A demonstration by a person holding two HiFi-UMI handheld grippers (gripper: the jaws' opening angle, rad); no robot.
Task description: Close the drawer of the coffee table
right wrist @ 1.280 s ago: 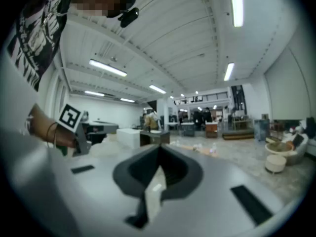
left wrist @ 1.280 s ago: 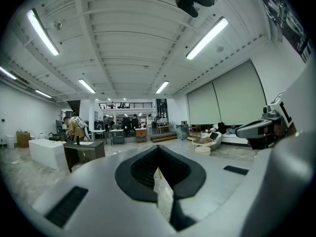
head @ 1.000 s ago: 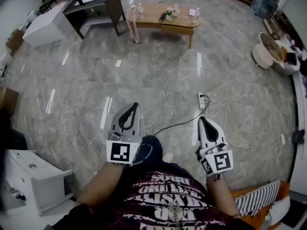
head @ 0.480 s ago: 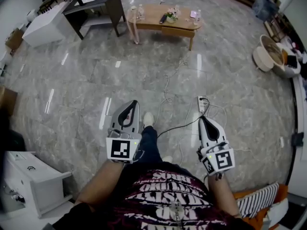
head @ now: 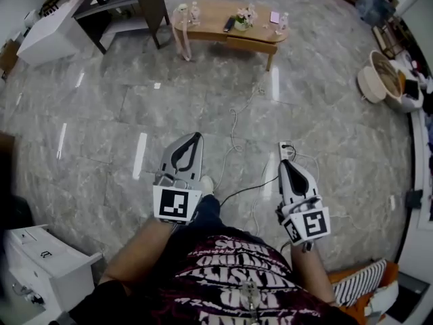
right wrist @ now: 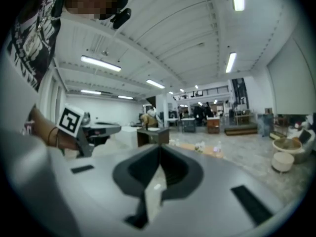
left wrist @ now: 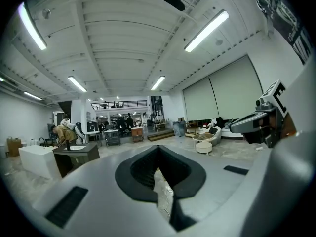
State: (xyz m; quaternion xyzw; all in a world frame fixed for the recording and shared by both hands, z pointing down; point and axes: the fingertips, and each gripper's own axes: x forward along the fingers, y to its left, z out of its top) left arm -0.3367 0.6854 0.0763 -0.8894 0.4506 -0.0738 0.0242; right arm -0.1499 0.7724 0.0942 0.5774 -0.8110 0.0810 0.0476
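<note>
The wooden coffee table [head: 230, 27] stands far ahead across the marble floor, with small bottles, flowers and a remote on top. Its drawer [head: 250, 44] juts out slightly under the right half of the top. In the right gripper view the coffee table [right wrist: 197, 149] shows small and distant. My left gripper [head: 197, 136] is held low at centre left, shut and empty. My right gripper [head: 284, 164] is at centre right, also shut with nothing in it. Both point forward, well short of the table. The left gripper's tips [left wrist: 158, 147] and the right gripper's tips [right wrist: 159, 147] meet.
A dark desk [head: 122, 2] and a white cabinet [head: 44, 36] stand left of the table. Cables and a power strip [head: 285, 150] lie on the floor between me and the table. A white unit [head: 47, 266] sits at lower left; round baskets [head: 385, 76] at the right.
Both grippers and I have moved forward over the floor toward the coffee table; the power strip and cables now lie closer. Jaws stay shut.
</note>
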